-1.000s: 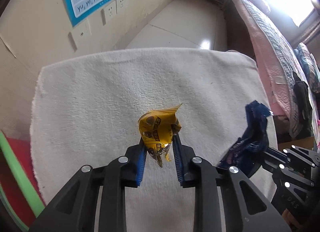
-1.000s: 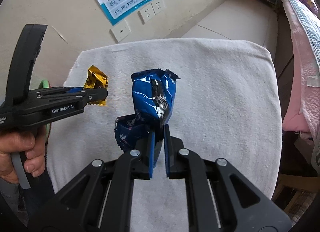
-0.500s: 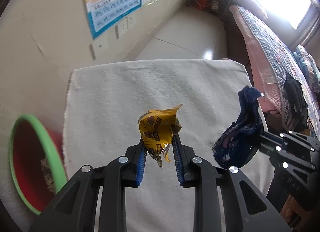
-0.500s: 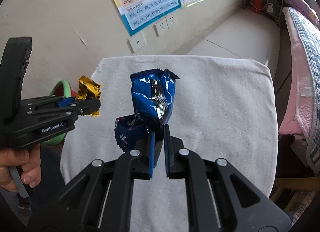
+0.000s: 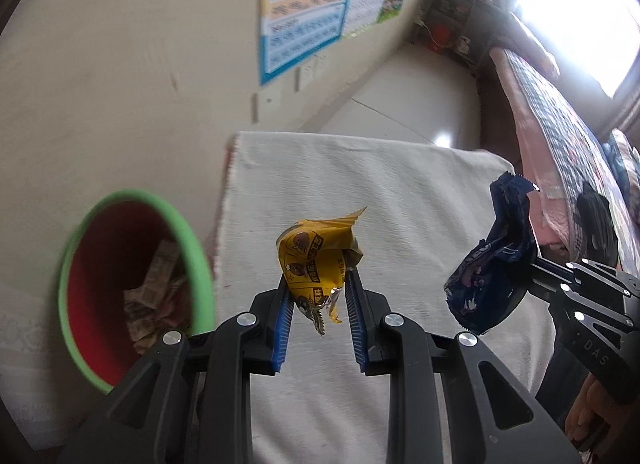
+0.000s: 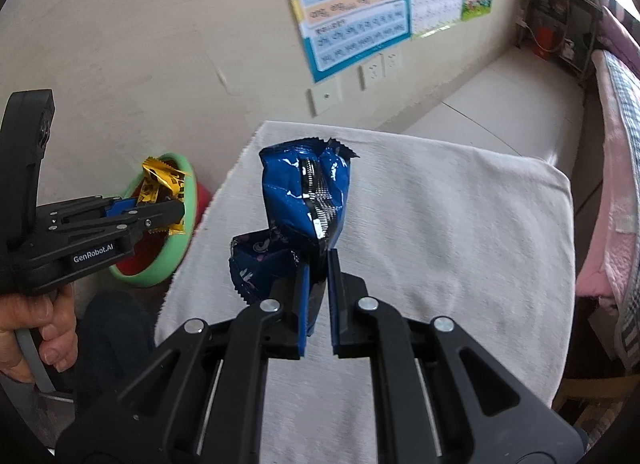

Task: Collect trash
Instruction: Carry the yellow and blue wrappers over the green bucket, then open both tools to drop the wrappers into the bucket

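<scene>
My left gripper (image 5: 318, 284) is shut on a crumpled yellow snack wrapper (image 5: 316, 256) and holds it in the air above the left edge of the white towel-covered table (image 5: 400, 192). In the right wrist view the left gripper (image 6: 176, 212) and the yellow wrapper (image 6: 162, 180) hang over the bin. My right gripper (image 6: 318, 260) is shut on a blue snack wrapper (image 6: 308, 200), held above the table; that wrapper shows in the left wrist view (image 5: 492, 268) too. A red bin with a green rim (image 5: 132, 284) stands on the floor left of the table, with paper scraps inside.
A beige wall with a blue letter poster (image 6: 356, 12) and sockets (image 6: 372, 72) runs behind the table. A bed with pink bedding (image 5: 560, 136) is on the right. A dark shelf (image 6: 556, 12) stands in the far corner.
Both grippers have lifted and swung left with their wrappers. The green-rimmed bin has come fully into view, and the yellow wrapper now sits over it instead of over the table.
</scene>
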`<state>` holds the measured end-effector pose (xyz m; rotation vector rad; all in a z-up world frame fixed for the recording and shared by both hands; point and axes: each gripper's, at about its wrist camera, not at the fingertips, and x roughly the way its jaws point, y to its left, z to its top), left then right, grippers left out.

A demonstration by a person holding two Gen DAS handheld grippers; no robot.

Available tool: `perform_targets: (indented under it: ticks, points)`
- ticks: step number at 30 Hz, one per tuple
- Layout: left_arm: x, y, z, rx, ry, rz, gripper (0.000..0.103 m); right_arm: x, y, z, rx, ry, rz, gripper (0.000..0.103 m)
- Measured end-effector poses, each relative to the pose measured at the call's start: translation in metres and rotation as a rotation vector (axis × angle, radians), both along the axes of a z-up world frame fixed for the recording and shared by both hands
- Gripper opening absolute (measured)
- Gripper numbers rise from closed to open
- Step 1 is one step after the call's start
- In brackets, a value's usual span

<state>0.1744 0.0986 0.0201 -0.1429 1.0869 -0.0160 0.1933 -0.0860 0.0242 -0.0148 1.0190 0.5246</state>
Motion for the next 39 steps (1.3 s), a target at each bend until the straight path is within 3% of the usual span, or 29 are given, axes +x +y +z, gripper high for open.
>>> perform_targets:
  ticks: [23,35,38,39]
  points:
    - [-0.067,0.168,0.021,0.008,-0.046,0.258,0.023,-0.016,0.182,0.028,0.018,-0.035,0.282,0.009]
    - [-0.075,0.212,0.014,-0.028,-0.044,0.308,0.024,-0.007,0.242,0.020,0.002,-0.022,0.360,0.009]
    - [-0.075,0.221,0.012,-0.043,-0.045,0.317,0.027,-0.008,0.255,0.013,-0.008,-0.003,0.380,0.010]
    - [-0.074,0.224,0.011,-0.056,-0.049,0.320,0.034,-0.008,0.259,0.010,-0.017,-0.001,0.384,0.017]
